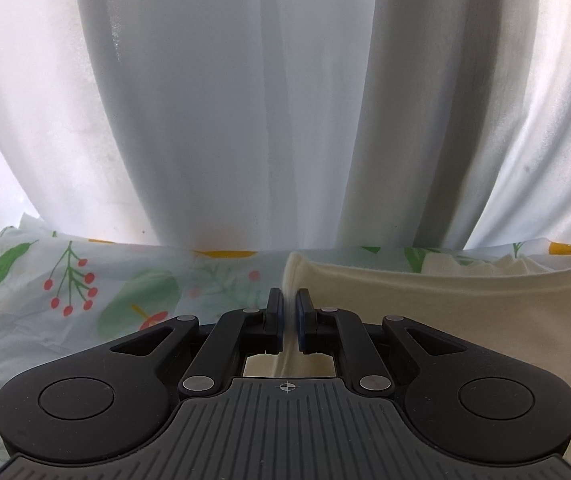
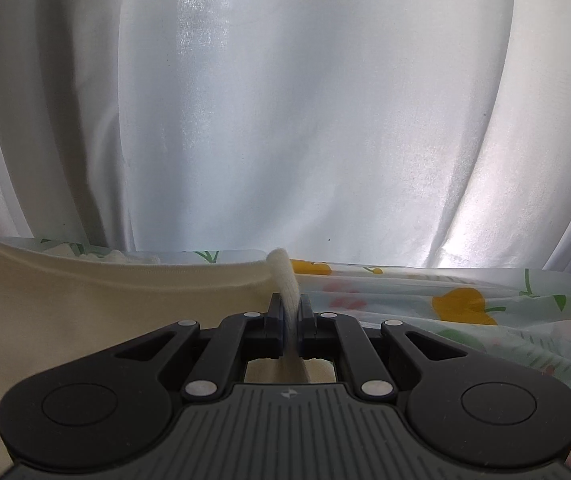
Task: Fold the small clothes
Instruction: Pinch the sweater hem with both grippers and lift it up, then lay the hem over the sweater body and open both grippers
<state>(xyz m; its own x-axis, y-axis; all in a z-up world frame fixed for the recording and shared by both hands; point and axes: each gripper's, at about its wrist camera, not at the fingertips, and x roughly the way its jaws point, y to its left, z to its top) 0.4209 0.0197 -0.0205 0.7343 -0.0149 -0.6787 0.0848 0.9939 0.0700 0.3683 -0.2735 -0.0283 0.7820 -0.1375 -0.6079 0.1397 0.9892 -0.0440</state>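
The left gripper (image 1: 289, 307) and right gripper (image 2: 292, 312) each pinch 1 corner of the cream garment (image 1: 445, 312), jaws clamped. Its lower part is hidden behind both. The smooth, taut cloth spans the floral tablecloth (image 1: 65, 280) near its far edge, by white curtains (image 1: 213, 100).

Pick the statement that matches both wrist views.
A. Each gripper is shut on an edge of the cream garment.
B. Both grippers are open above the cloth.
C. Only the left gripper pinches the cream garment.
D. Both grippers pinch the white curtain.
A: the left gripper and the right gripper each clamp a fold of the cream garment.
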